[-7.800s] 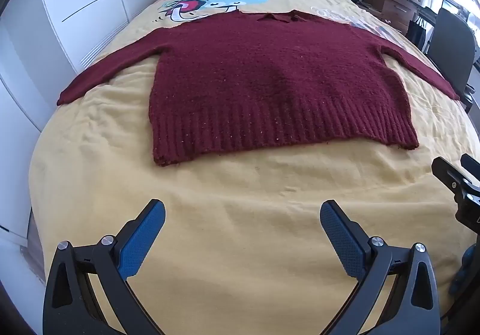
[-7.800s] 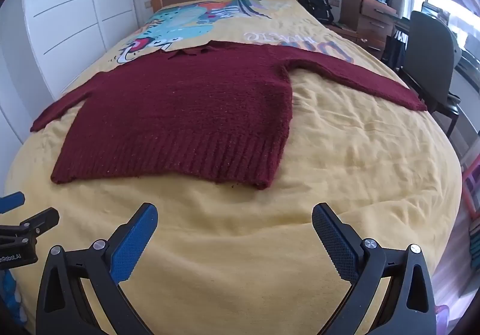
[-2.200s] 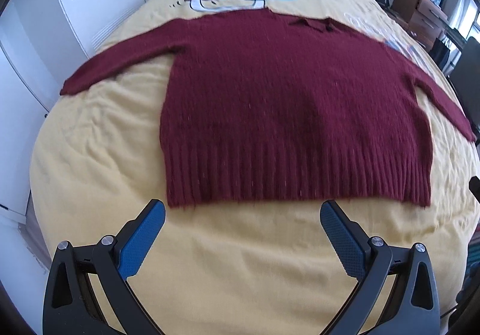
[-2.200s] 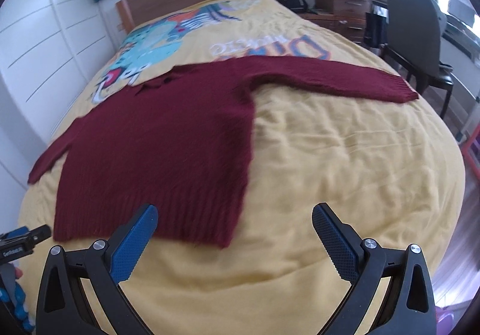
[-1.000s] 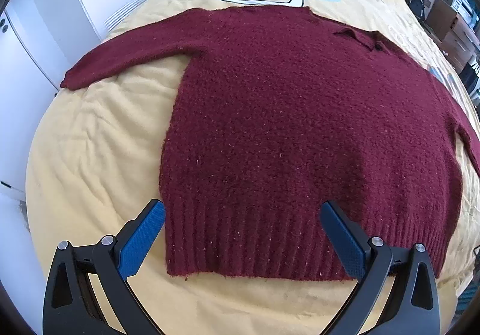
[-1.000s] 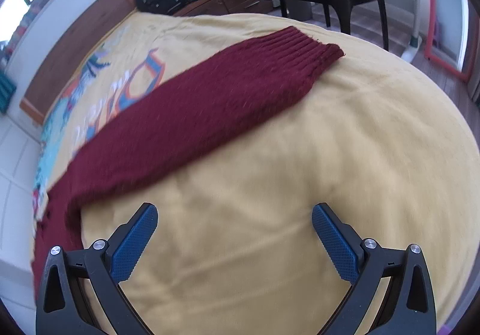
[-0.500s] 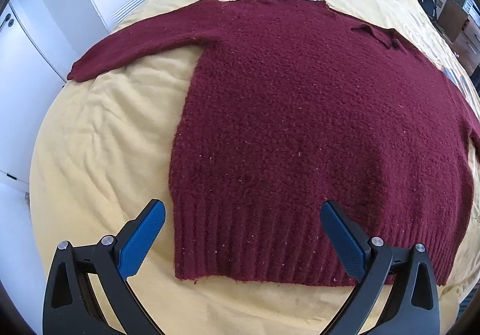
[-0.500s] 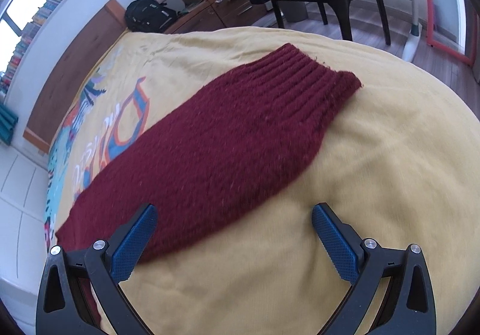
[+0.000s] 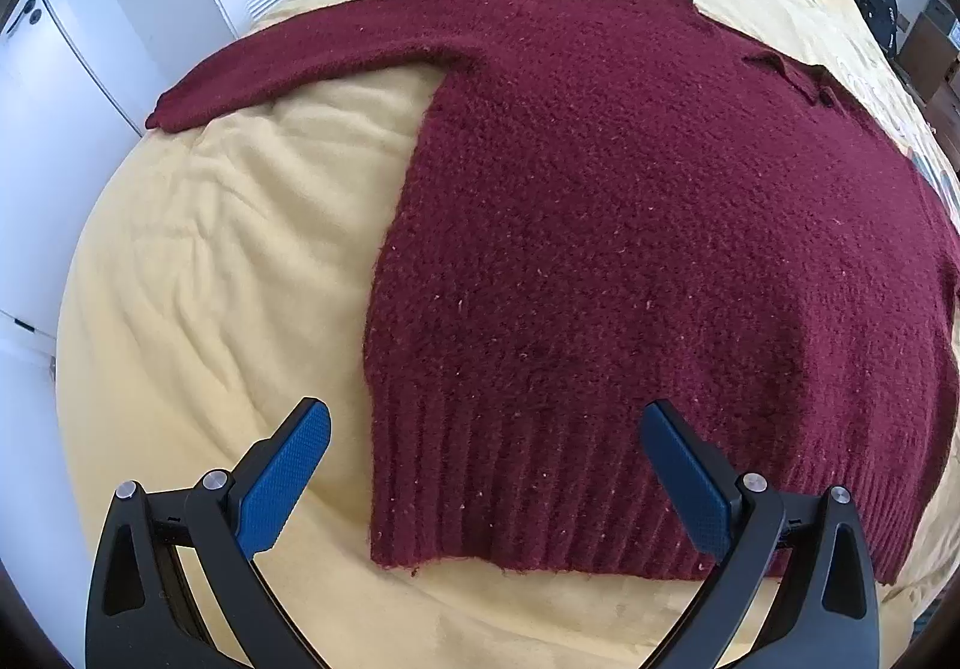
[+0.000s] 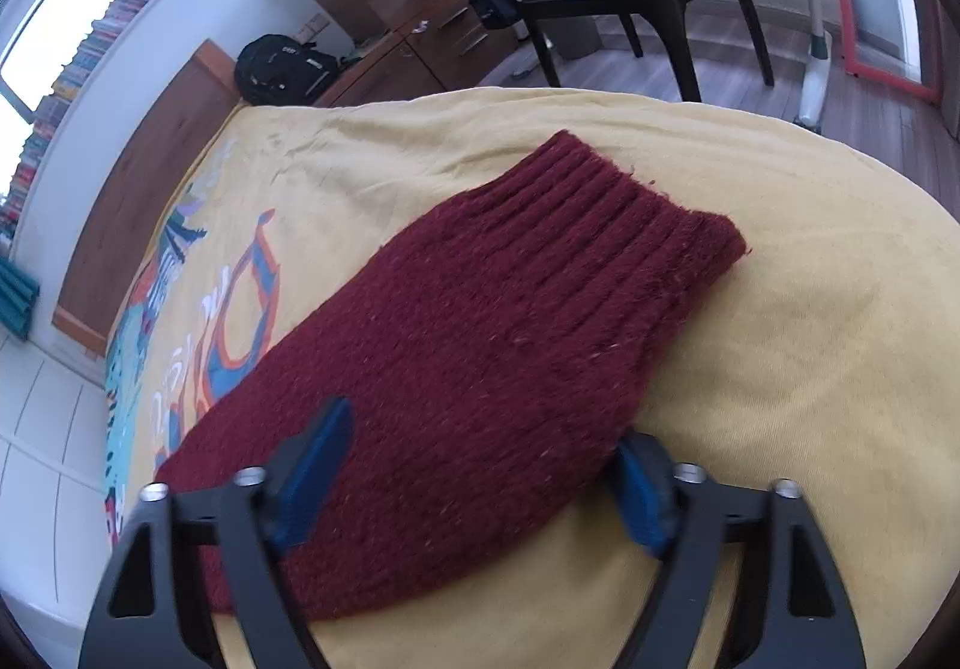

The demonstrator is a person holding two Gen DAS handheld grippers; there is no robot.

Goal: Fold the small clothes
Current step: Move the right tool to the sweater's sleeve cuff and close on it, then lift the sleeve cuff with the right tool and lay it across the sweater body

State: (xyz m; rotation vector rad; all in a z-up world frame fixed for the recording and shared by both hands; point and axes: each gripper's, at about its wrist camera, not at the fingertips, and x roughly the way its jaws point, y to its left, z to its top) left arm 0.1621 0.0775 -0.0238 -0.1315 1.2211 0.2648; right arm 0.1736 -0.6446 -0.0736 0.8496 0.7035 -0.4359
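A yellow bedcover (image 9: 198,273) is carrying the maroon sweater (image 9: 630,225), which is lying flat with both sleeves spread out. The left gripper (image 9: 483,444) is hovering spread wide over the ribbed hem. The right gripper (image 10: 480,465) is straddling the sleeve (image 10: 510,339), unclenched.

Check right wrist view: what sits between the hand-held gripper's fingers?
The sweater's right sleeve lies across the gap of the right hand-held gripper, jaws straddling it above the yellow bedspread. Right wrist view shows this.
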